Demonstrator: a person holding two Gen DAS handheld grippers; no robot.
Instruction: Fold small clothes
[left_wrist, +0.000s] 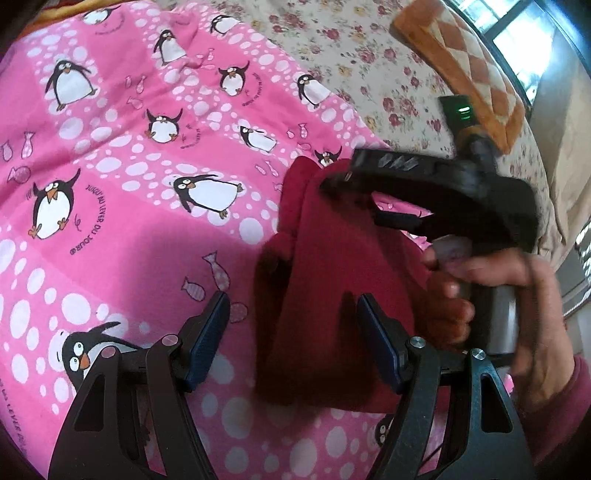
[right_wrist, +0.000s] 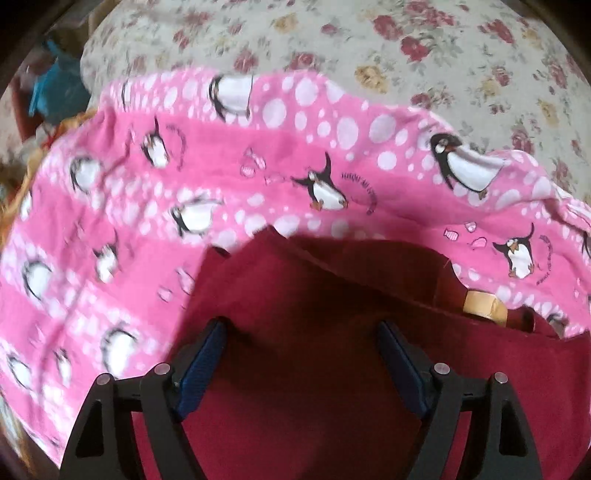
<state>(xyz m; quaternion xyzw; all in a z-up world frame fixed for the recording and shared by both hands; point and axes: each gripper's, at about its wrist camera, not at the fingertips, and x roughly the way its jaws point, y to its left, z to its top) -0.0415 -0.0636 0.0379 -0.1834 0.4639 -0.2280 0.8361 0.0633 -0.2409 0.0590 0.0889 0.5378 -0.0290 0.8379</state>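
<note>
My left tongs (left_wrist: 291, 332) stand spread above the pink penguin blanket (left_wrist: 122, 177), with nothing pinched; the left edge of the dark red garment (left_wrist: 332, 266) lies between the pads, untouched. That small garment rests on the blanket, which is laid over the floral bedsheet (left_wrist: 332, 48). My right tongs (right_wrist: 301, 354) hover spread over the red cloth (right_wrist: 306, 302), gripping nothing. In the left view my right hand (left_wrist: 509, 284) holds the other tool's handle just beside the garment's right side.
</note>
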